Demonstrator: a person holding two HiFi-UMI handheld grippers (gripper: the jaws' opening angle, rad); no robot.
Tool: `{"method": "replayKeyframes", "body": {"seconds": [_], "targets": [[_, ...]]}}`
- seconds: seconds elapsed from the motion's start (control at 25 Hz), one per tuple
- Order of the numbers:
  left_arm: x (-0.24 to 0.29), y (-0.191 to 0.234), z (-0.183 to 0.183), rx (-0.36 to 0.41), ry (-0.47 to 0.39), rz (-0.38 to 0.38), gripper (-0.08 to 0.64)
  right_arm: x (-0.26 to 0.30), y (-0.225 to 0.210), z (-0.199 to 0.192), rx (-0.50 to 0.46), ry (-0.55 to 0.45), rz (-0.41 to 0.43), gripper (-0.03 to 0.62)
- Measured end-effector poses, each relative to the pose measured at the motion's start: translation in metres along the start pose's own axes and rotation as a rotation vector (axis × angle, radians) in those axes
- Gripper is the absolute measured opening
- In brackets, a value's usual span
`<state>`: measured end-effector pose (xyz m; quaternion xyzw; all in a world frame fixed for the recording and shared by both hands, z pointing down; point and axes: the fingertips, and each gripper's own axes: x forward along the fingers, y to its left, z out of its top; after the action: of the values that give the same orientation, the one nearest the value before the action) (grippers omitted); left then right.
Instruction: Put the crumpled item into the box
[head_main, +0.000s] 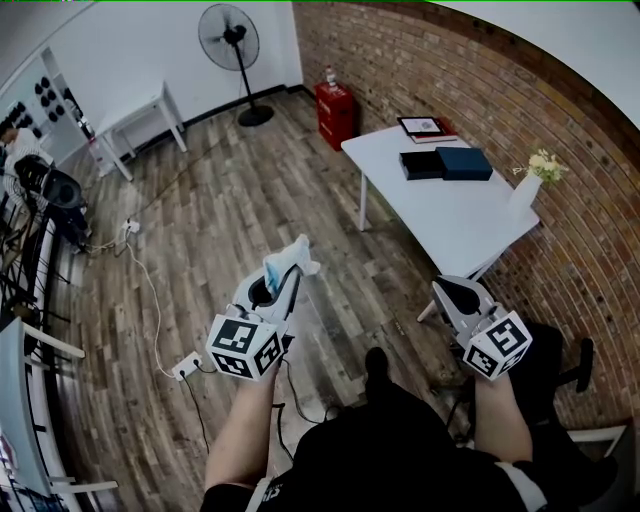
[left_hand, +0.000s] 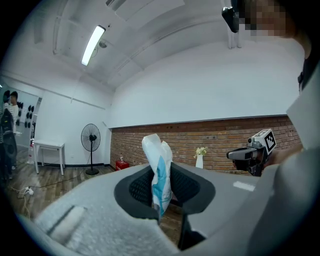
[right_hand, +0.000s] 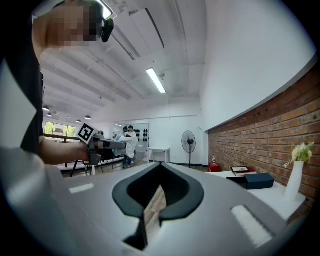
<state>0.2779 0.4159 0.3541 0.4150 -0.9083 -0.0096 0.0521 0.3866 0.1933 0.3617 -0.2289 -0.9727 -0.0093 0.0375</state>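
My left gripper (head_main: 283, 272) is held over the wooden floor, shut on the crumpled item (head_main: 291, 258), a white and light-blue wrapper that sticks up beyond the jaws. In the left gripper view the crumpled item (left_hand: 154, 150) stands pinched between the dark pads (left_hand: 137, 189). My right gripper (head_main: 452, 290) hangs near the white table's front corner, shut with nothing in it; its jaws (right_hand: 157, 192) show only a thin slit of floor. A dark blue box (head_main: 463, 162) lies on the white table (head_main: 450, 220), with a black box (head_main: 421, 165) beside it. The dark blue box (right_hand: 259, 180) is closed.
On the table also stand a white vase with flowers (head_main: 530, 180) and a framed picture (head_main: 425, 127). A standing fan (head_main: 230, 40) and a red canister (head_main: 335, 112) are by the brick wall. A power strip (head_main: 187, 366) with a cable lies on the floor at left. A person (head_main: 15, 150) stands far left.
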Motion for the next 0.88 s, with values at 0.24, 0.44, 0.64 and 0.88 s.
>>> {"method": "replayKeyframes", "body": {"seconds": [0.24, 0.44, 0.64, 0.88], "targets": [[0.033, 0.009, -0.007, -0.011, 0.014, -0.029, 0.067, 0.020, -0.027, -0.006, 0.040, -0.005, -0.020, 0.000], [0.078, 0.019, -0.001, -0.001, 0.026, -0.050, 0.067, 0.037, -0.065, -0.012, 0.051, 0.011, -0.042, 0.000], [0.126, 0.031, -0.003, -0.009, 0.055, -0.065, 0.067, 0.062, -0.111, -0.015, 0.089, 0.013, -0.060, 0.000], [0.184, 0.040, -0.004, -0.018, 0.072, -0.081, 0.067, 0.092, -0.157, -0.015, 0.103, 0.005, -0.043, 0.000]]}}
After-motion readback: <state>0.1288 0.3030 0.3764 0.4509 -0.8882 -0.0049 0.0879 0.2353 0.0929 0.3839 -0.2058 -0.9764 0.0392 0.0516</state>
